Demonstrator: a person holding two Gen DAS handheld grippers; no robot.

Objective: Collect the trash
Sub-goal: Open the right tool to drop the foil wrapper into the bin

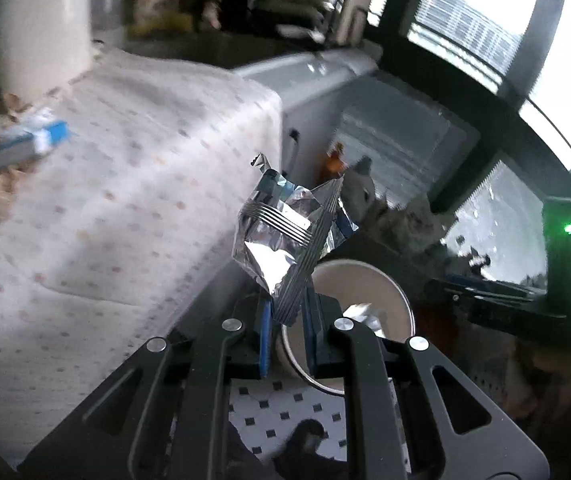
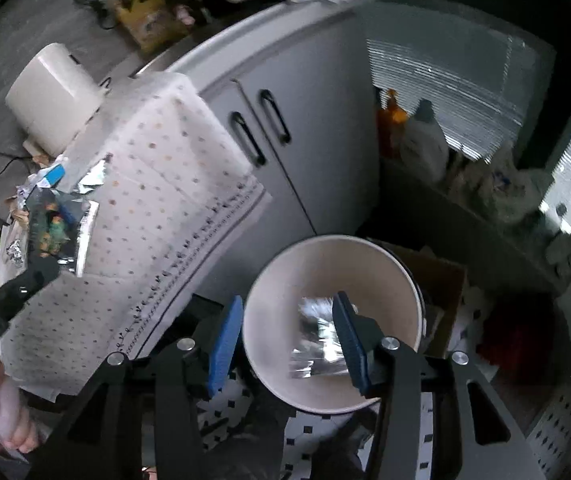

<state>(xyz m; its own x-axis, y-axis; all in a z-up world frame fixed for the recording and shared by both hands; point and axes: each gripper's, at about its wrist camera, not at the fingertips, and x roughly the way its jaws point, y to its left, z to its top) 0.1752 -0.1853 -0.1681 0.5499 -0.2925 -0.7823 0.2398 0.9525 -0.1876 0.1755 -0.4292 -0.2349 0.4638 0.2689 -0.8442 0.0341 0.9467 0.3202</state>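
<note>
My left gripper [image 1: 287,334] is shut on a crumpled silver foil wrapper [image 1: 281,236] and holds it above the near rim of a round white bin [image 1: 381,300] on the floor. My right gripper [image 2: 285,344] is open and empty, its blue pads [image 2: 227,340] straddling the bin's [image 2: 285,280] left wall. A silver foil wrapper [image 2: 317,336] lies inside the bin. More trash [image 2: 57,208] is piled at the table's far left end, with wrappers and a blue and white box [image 1: 29,142]. The left gripper body [image 2: 9,296] shows at the left of the right wrist view.
A table with a dotted white cloth [image 2: 157,208] stands left of the bin. A white cylinder appliance [image 2: 53,96] is behind it. Grey cabinet doors [image 2: 309,132] stand behind the bin. A cardboard box [image 2: 441,292] and bottles [image 2: 421,140] are to the right. The floor is tiled [image 1: 285,408].
</note>
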